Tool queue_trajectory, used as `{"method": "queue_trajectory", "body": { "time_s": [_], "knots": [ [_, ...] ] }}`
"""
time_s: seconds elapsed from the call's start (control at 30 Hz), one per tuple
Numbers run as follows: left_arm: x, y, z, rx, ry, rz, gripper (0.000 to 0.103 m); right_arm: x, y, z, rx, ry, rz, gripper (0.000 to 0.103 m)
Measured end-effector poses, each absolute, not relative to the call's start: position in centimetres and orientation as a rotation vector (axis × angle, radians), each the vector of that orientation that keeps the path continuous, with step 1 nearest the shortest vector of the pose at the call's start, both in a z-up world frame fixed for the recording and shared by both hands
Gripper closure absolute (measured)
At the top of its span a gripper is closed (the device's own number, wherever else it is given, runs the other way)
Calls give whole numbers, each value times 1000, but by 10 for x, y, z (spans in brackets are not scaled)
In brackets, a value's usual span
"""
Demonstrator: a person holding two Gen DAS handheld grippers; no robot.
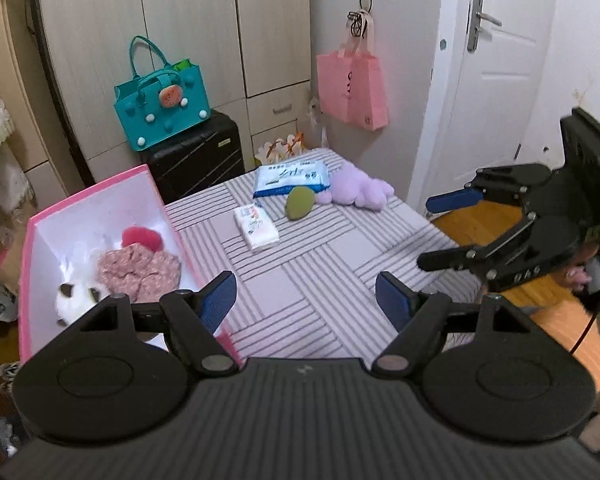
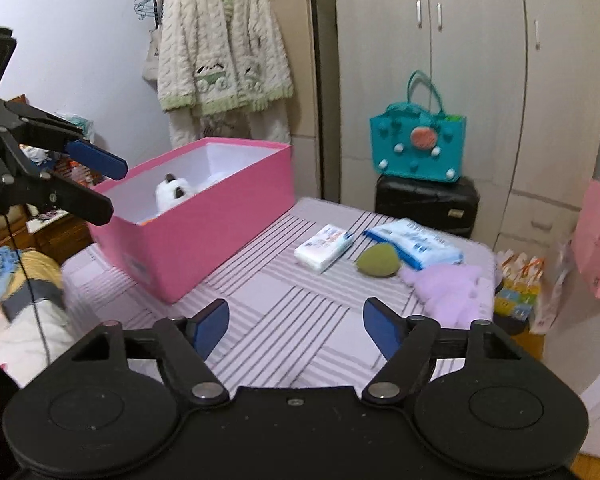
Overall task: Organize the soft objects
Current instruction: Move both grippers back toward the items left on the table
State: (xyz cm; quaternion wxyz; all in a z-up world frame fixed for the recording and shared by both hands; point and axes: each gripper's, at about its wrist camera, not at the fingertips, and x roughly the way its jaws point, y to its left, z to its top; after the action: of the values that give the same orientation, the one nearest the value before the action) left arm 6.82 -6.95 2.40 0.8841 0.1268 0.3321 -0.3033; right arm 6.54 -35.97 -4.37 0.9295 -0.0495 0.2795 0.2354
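Observation:
A pink box (image 1: 100,196) (image 2: 220,220) stands open on the striped table (image 1: 320,264). Inside it lie a white plush (image 1: 76,296) (image 2: 172,192), a pink floral cloth (image 1: 140,268) and a red-pink pad (image 1: 142,236). Farther back on the table are a small tissue pack (image 1: 256,226) (image 2: 324,246), a large blue-white pack (image 1: 290,176) (image 2: 416,244), a green oval cushion (image 1: 300,202) (image 2: 378,260) and a purple plush (image 1: 360,190) (image 2: 448,288). My left gripper (image 1: 304,284) (image 2: 116,188) hovers open at the box's near end. My right gripper (image 2: 295,312) (image 1: 432,232) is open over the table's near side, holding nothing.
A teal bag (image 1: 162,100) (image 2: 418,148) sits on a black suitcase (image 1: 196,156) behind the table. A pink tote (image 1: 352,88) hangs on the wall beside a white door (image 1: 496,80). A cardigan (image 2: 224,48) hangs behind the box. Clutter lies on the floor to the left (image 2: 16,272).

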Motion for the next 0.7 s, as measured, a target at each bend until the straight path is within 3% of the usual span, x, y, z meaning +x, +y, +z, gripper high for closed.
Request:
{"method": "queue_trajectory", "body": {
  "time_s": [0.7],
  "knots": [
    [145, -131, -29, 154, 562, -444, 27, 138, -364, -89, -279, 430, 388, 24]
  ]
}}
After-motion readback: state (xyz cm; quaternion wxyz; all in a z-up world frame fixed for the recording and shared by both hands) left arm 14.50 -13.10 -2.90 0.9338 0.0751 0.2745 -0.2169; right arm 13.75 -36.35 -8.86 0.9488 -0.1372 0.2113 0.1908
